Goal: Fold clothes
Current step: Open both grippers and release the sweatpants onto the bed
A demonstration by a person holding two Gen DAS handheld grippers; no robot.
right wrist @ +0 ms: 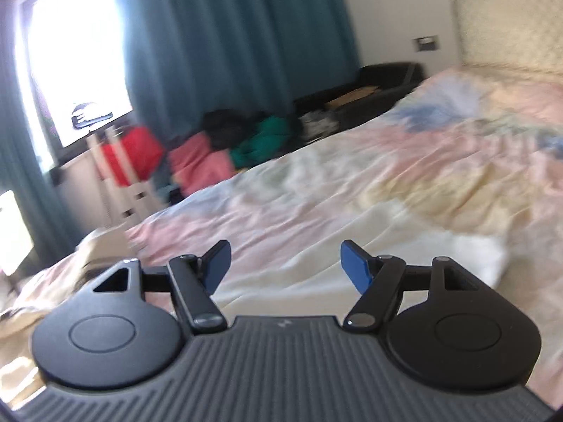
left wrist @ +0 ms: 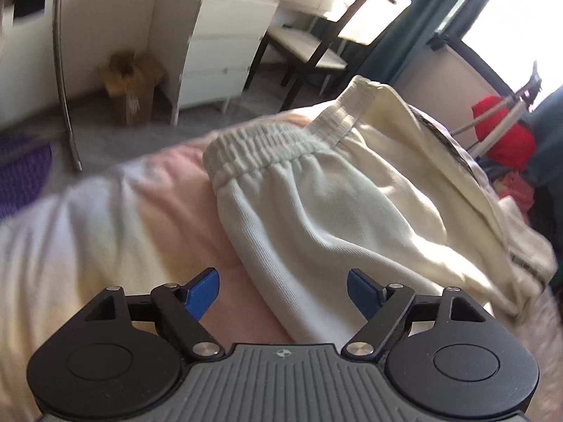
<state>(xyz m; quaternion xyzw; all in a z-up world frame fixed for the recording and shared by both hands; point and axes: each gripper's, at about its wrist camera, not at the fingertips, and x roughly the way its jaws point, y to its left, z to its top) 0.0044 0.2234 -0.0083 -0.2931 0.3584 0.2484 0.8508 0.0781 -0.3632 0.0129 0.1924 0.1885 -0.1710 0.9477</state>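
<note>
Cream-white sweatpants (left wrist: 334, 207) with a ribbed elastic waistband (left wrist: 267, 144) lie on the pastel bedspread (left wrist: 105, 232). My left gripper (left wrist: 283, 292) is open and empty, just above the near edge of the pants. In the right wrist view, my right gripper (right wrist: 283, 267) is open and empty, above a white cloth (right wrist: 404, 246) that lies on the bedspread (right wrist: 422, 147). Whether that cloth is part of the same pants I cannot tell.
A white drawer unit (left wrist: 221, 52), a dark chair (left wrist: 316, 52) and a cardboard box (left wrist: 130, 81) stand on the floor beyond the bed. A heap of red, pink, green and black clothes (right wrist: 218, 147) lies by the teal curtain (right wrist: 228, 35). A drying rack (left wrist: 499, 123) stands at the right.
</note>
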